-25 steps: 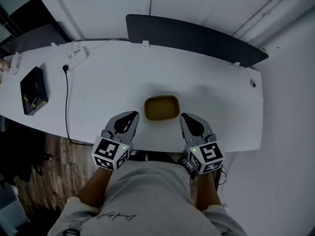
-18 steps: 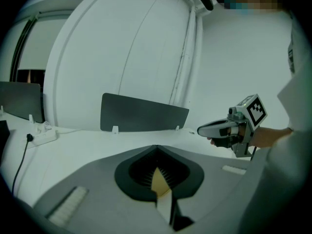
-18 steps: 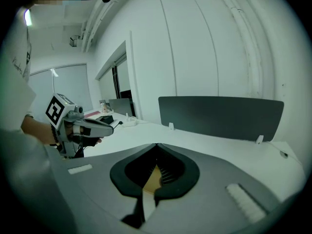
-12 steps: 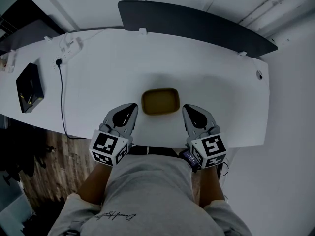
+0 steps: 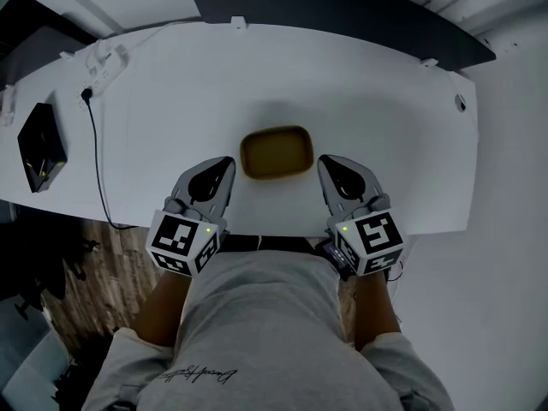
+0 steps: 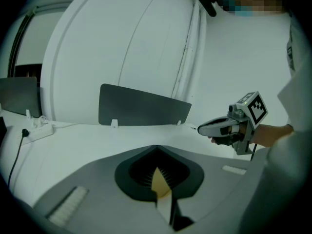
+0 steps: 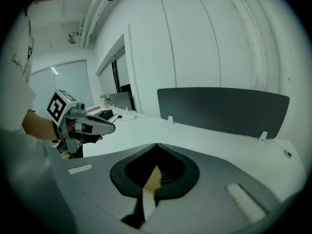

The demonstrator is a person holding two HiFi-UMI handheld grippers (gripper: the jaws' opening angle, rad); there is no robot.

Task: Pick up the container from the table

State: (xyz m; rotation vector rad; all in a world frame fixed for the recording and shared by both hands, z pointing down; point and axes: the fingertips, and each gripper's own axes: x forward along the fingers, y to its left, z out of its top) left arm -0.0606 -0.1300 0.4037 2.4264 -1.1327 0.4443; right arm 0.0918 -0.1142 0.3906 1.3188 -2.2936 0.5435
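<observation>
A shallow tan rectangular container (image 5: 275, 152) sits on the white table (image 5: 394, 135) near its front edge. My left gripper (image 5: 225, 163) is just left of it and my right gripper (image 5: 326, 162) just right, both apart from it and level with its near half. Both have their jaws shut with nothing between them. In the left gripper view the shut jaws (image 6: 156, 147) cover most of the table; a tan sliver of the container (image 6: 160, 183) shows through the gap, and the right gripper (image 6: 204, 126) is at the right. In the right gripper view the left gripper (image 7: 110, 127) is at the left.
A black box (image 5: 38, 148) lies at the table's left end, with a power strip and cable (image 5: 101, 58) behind it. A dark divider panel (image 5: 342, 11) stands along the far edge. Wooden floor (image 5: 86, 264) shows to the left of the table.
Both grippers have edged forward and a little lower, keeping the container between them. The head camera has shifted, so the table sits higher in the picture. The jaws stay shut.
</observation>
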